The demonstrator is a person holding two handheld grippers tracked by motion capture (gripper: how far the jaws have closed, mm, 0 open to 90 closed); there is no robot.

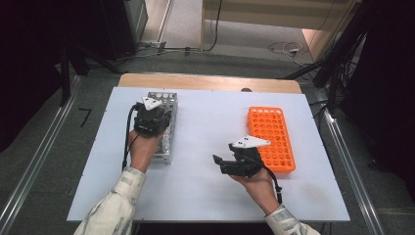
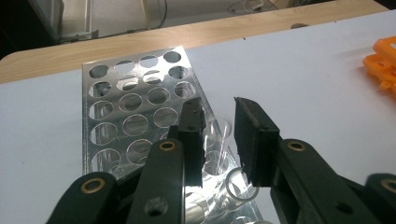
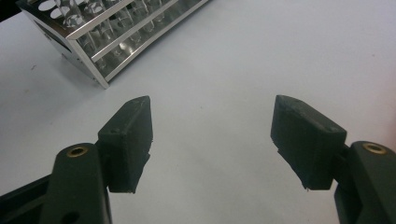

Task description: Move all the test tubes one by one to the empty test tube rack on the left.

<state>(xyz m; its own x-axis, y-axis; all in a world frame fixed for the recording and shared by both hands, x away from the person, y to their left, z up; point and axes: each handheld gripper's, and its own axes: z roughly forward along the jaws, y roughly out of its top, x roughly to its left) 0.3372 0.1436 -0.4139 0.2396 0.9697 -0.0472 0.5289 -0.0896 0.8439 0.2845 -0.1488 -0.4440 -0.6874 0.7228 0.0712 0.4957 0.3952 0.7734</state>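
White worktop (image 1: 205,147) carries a metal tube rack (image 2: 135,112) at its left and an orange rack (image 1: 271,137) at its right. Left tongs (image 2: 219,135) hover over the metal rack, slightly parted around a clear tube (image 2: 223,140) standing in it, apparently not gripping. Right tongs (image 3: 212,140) are spread wide over bare worktop.

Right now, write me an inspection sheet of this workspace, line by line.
Surface: white table top, bare between the racks.
Job's things: metal tube rack holding clear glass tubes; orange rack, holes look empty.
Clutter: nothing seen.
Grippers: left gripper above the metal rack, jaws a little apart around a tube top, contact unclear; right gripper open over bare table.
Cables: black cable trailing from the left gripper; floor cables beyond the table.
Surroundings: grey floor, metal rails.
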